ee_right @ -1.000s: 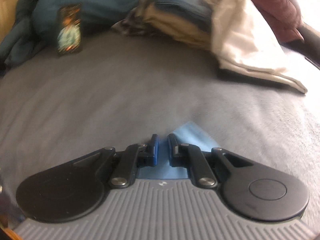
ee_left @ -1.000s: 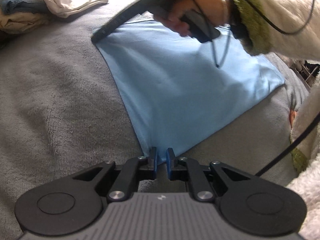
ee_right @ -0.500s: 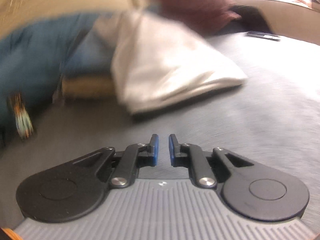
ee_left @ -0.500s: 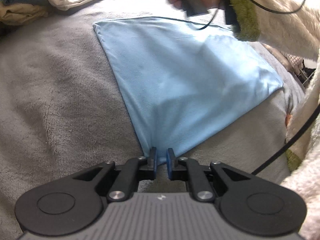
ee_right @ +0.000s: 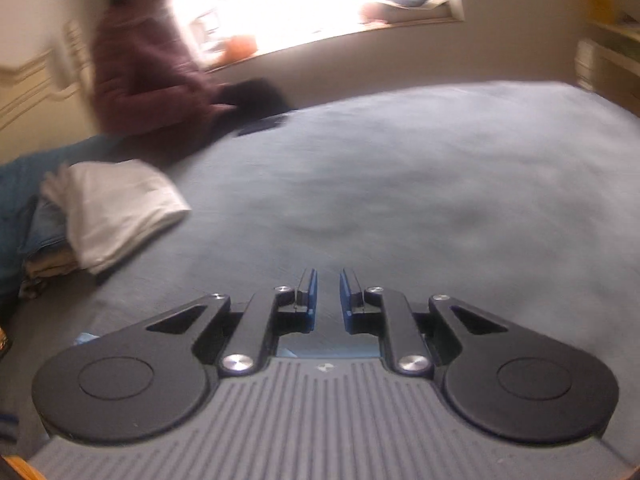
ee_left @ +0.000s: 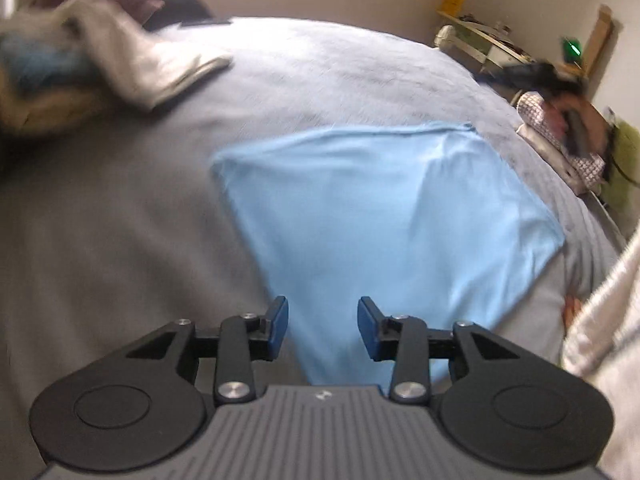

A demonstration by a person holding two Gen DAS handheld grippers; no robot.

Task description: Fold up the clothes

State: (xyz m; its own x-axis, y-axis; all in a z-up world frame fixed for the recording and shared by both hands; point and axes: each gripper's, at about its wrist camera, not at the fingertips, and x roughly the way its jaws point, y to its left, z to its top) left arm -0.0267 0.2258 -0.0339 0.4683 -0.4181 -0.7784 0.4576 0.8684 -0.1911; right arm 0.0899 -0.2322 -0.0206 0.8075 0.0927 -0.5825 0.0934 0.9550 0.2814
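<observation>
A light blue cloth [ee_left: 380,216] lies folded flat on the grey blanket [ee_left: 100,240]. My left gripper [ee_left: 322,326] hovers over its near corner, open, with nothing between the blue pads. In the left wrist view a hand holds the right gripper [ee_left: 574,136], blurred, beyond the cloth's far right corner. In its own view my right gripper [ee_right: 327,300] has its pads nearly together with nothing between them, above bare blanket [ee_right: 440,200]. A sliver of the blue cloth [ee_right: 328,350] shows beneath its body.
A pile of clothes with a white garment on top [ee_left: 80,72] sits at the back left of the bed [ee_right: 116,208]. A person in a maroon top [ee_right: 148,80] sits by the window. A shelf [ee_left: 480,40] stands past the bed. A fleece sleeve [ee_left: 600,340] fills the right edge.
My left gripper has opened, let go of the cloth's near corner and drawn back. The right gripper has swung from the cloth's far left corner to the right side.
</observation>
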